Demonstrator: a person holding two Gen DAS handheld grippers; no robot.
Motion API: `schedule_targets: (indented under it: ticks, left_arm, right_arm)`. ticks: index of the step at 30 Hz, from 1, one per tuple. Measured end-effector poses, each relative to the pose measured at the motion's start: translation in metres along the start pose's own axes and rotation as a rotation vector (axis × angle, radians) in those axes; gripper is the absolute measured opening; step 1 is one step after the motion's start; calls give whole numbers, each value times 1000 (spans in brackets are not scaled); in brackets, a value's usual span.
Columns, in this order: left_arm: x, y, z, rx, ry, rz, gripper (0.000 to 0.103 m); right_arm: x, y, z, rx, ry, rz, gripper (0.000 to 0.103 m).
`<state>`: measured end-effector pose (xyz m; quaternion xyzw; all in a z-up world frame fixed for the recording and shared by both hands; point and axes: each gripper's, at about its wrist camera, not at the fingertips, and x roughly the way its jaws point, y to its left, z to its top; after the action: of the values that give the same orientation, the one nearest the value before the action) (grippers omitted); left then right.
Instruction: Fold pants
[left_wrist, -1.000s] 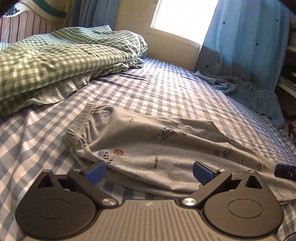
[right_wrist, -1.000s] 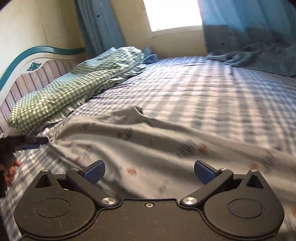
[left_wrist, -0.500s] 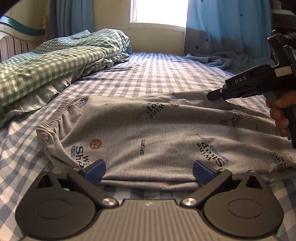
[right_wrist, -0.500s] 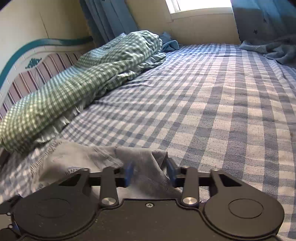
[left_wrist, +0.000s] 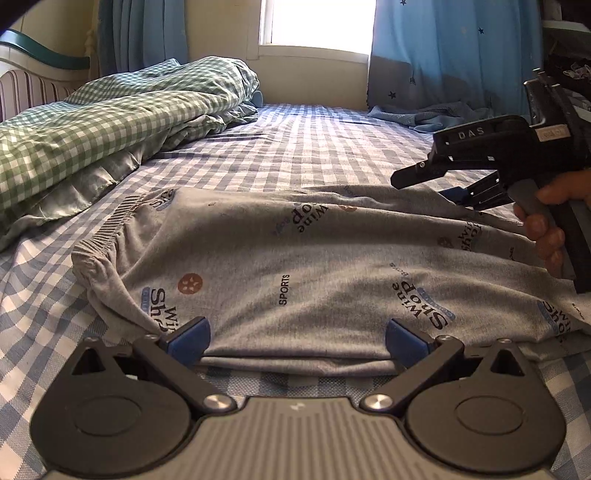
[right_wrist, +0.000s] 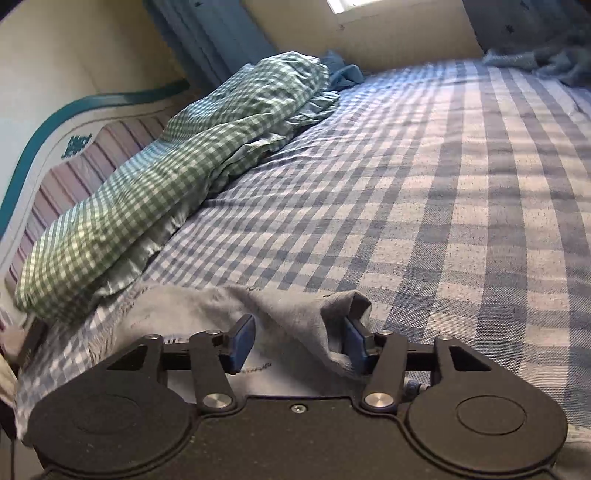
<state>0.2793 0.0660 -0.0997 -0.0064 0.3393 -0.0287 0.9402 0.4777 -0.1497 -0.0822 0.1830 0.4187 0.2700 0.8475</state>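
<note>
Grey printed pants (left_wrist: 295, 266) lie folded lengthwise on the blue checked bed, waistband at the left. My left gripper (left_wrist: 297, 338) is open, its blue pads astride the near folded edge. My right gripper (left_wrist: 448, 184) shows at the right in the left wrist view, held by a hand at the far edge of the pants. In the right wrist view the right gripper (right_wrist: 299, 341) is partly open, with a bunch of grey pants fabric (right_wrist: 295, 317) between and draped over its blue pads.
A green checked quilt (left_wrist: 92, 125) is piled at the left by the striped headboard (right_wrist: 85, 158). Blue curtains (left_wrist: 443, 55) hang by the window, with their hem pooled on the bed's far right. The checked bedsheet (right_wrist: 443, 184) stretches beyond the pants.
The right gripper closed on the far edge of the pants, then widened its jaws again. The left gripper has stayed open at the near edge and come a little closer.
</note>
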Motion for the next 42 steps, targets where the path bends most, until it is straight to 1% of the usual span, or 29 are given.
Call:
schedule_targets:
  ticks: [2, 3, 4, 5, 6, 7, 11, 14, 17, 18, 19, 20, 21, 22, 23, 24, 25, 26, 27, 29, 31, 33, 36, 37, 40, 42]
  left_arm:
    - [0, 0, 0, 2, 1, 2, 103]
    - [0, -1, 0, 4, 1, 3, 103]
    - [0, -1, 0, 6, 2, 6, 103]
    - [0, -2, 0, 8, 2, 7, 103]
    - [0, -2, 0, 10, 3, 9, 103]
    - [0, -2, 0, 12, 4, 10, 103]
    - [1, -2, 0, 14, 4, 11, 103]
    - [1, -2, 1, 18, 5, 13, 103]
    - [1, -2, 1, 16, 7, 11, 103]
    - [1, -1, 1, 12, 6, 8, 103]
    - [0, 0, 2, 6, 4, 2, 103]
    - [-2, 4, 4, -8, 2, -11, 103]
    - [-6, 8, 5, -29, -5, -16, 103]
    - [-11, 12, 8, -51, -19, -6, 103]
    - [-18, 16, 10, -68, -44, 8, 103]
    - [-24, 20, 13, -78, -76, 23, 103]
    - [-30, 25, 18, -92, -114, 43, 103]
    - [-33, 30, 24, -103, -140, 61, 103]
    - [-32, 34, 33, -107, -141, 75, 103]
    - [-21, 39, 53, -108, -104, 117, 103]
    - [-4, 38, 66, -78, -90, 141, 103]
    - [19, 35, 72, -26, -50, 161, 103]
    - [51, 30, 68, 48, 39, 258, 103]
    - [56, 30, 65, 61, 54, 270, 103]
    - [51, 34, 57, 48, 35, 257, 103]
    - [45, 35, 53, 52, 39, 265, 103]
  right_arm:
    - [9, -20, 9, 173, 7, 36, 58]
    - [12, -28, 12, 248, 2, 49, 49]
    - [14, -34, 16, 304, 1, 48, 30]
    - [16, -38, 20, 335, 1, 28, 19]
    - [17, -38, 23, 338, -1, 4, 4]
    - [18, -38, 28, 323, -4, -13, 1]
    - [18, -34, 42, 281, -39, -44, 0]
    - [29, -36, 42, 236, -1, -95, 0]
    - [26, -40, 39, 251, 4, -73, 1]
    - [20, -39, 39, 245, -2, -73, 11]
    - [10, -36, 38, 219, -21, -90, 30]
    - [0, -33, 37, 186, -36, -109, 42]
    - [-14, -28, 35, 139, -50, -130, 61]
    - [-27, -22, 32, 90, -65, -153, 68]
    - [-40, -15, 27, 30, -83, -180, 69]
    - [-52, -7, 20, -34, -102, -210, 77]
    - [-61, 0, 11, -97, -122, -241, 89]
    - [-67, 7, 2, -154, -143, -275, 93]
    - [-71, 14, -9, -208, -163, -317, 98]
    - [-68, 26, -29, -284, -181, -396, 98]
    - [-60, 36, -50, -334, -199, -451, 98]
    - [-52, 46, -69, -393, -211, -491, 98]
    - [-54, 48, -99, -481, -176, -568, 98]
    - [-61, 44, -110, -500, -159, -586, 98]
    - [-99, 22, -142, -540, -139, -639, 100]
    - [-140, 0, -166, -532, -161, -688, 102]
